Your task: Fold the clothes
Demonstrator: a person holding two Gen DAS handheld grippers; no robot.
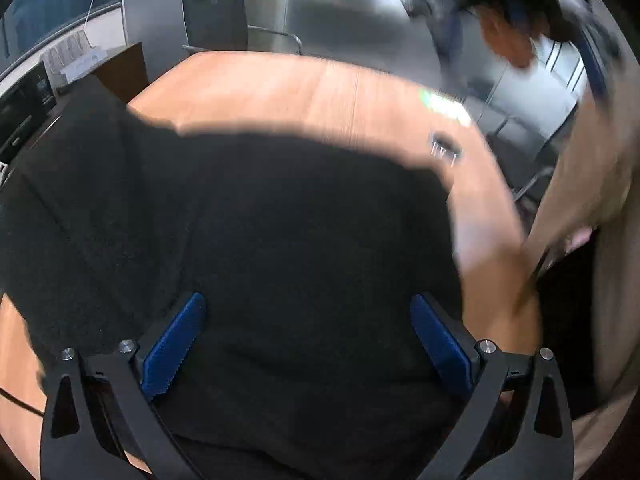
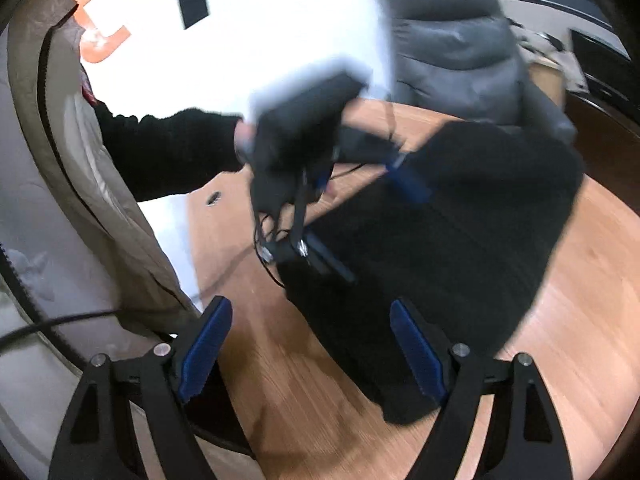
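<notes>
A black garment (image 1: 256, 240) lies spread on a round wooden table (image 1: 304, 92). In the left wrist view my left gripper (image 1: 308, 344) is open, its blue pads just above the cloth, nothing between them. In the right wrist view the garment (image 2: 460, 240) lies on the table (image 2: 580, 320). My right gripper (image 2: 312, 348) is open and empty above the garment's near edge. The left gripper (image 2: 360, 216), blurred, shows in that view over the garment's far side, held by a black-sleeved arm.
The person in a beige jacket (image 2: 80, 200) stands close at the table's edge. A small dark object (image 1: 444, 148) lies on the table. A black chair (image 1: 216, 16) and a grey padded chair (image 2: 452, 40) stand behind the table. A cable (image 2: 248, 256) trails on the wood.
</notes>
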